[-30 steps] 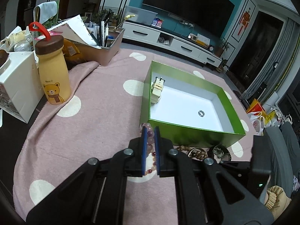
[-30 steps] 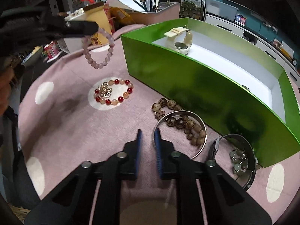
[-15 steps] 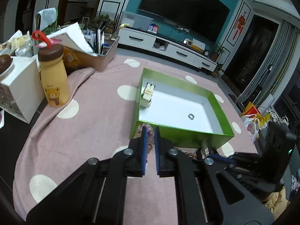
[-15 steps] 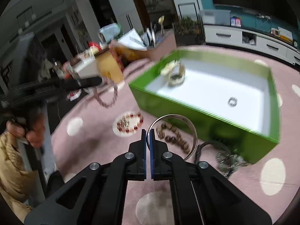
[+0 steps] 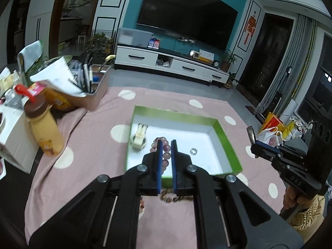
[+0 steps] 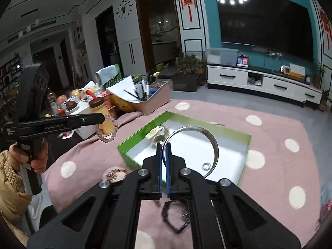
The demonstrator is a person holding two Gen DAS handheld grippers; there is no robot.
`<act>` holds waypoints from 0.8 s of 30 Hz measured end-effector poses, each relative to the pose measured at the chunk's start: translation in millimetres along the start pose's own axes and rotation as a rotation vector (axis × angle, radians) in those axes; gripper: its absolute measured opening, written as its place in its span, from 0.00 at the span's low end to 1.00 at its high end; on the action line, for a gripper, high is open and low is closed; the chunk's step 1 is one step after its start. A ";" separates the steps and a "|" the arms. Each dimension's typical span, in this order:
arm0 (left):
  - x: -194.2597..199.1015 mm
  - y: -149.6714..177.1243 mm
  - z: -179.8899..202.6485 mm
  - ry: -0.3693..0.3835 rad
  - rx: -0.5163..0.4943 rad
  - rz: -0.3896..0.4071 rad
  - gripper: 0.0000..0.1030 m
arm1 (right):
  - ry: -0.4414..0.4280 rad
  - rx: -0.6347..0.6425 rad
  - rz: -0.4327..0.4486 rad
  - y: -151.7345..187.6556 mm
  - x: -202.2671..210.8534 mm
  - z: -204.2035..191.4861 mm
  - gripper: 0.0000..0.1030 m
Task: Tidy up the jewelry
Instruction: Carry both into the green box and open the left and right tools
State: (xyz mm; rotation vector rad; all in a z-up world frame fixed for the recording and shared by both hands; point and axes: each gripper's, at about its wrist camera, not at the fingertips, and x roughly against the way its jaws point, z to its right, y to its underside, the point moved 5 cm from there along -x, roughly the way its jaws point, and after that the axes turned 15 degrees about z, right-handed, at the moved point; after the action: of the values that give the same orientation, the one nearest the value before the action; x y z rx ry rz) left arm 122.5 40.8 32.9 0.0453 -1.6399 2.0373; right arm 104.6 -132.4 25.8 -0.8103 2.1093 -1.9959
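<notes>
The left gripper point(image 5: 165, 145) is clamped on the pink bead bracelet point(image 6: 108, 130), which has risen off the pink surface point(image 5: 99, 145) and now hangs at about 9 o'clock from the green box point(image 6: 128, 145). The right gripper point(image 6: 163, 147), whose jaws have just been closing, pinches the silver bangle point(image 6: 214, 145) and has lifted it clear; the bangle now hangs in front of the box's white floor. Both pieces look ready to drop in beside the watch point(image 5: 139, 138) and small ring point(image 5: 193, 150). The red bead bracelet point(image 6: 115, 172), at 7 o'clock from the box, and a dark bracelet point(image 6: 176, 217) wait on the surface.

ring point(image 5: 193, 150) in box point(image 5: 226, 143), watch point(image 5: 139, 137) left
</notes>
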 end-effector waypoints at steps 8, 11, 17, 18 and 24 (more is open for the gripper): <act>-56.7 -4.0 19.1 0.025 -0.007 -0.057 0.07 | 0.032 -0.011 -0.059 10.2 -34.4 23.2 0.02; -80.3 5.2 21.0 0.017 -0.014 -0.097 0.07 | 0.040 -0.021 -0.092 17.8 -48.1 29.0 0.03; -123.1 32.3 20.4 -0.016 -0.029 -0.188 0.07 | 0.055 -0.042 -0.158 37.1 -72.1 40.8 0.04; -127.8 36.5 19.4 -0.021 -0.034 -0.199 0.07 | 0.063 -0.047 -0.170 41.4 -75.8 44.2 0.05; -142.9 52.4 10.7 -0.058 -0.033 -0.248 0.23 | 0.095 -0.102 -0.182 52.1 -77.8 61.3 0.19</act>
State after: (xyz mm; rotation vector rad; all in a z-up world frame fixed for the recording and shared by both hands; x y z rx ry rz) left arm 221.3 -28.9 -60.1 0.2846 -1.6149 1.8363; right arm 182.6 -152.1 -52.0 -0.9753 2.2823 -2.0665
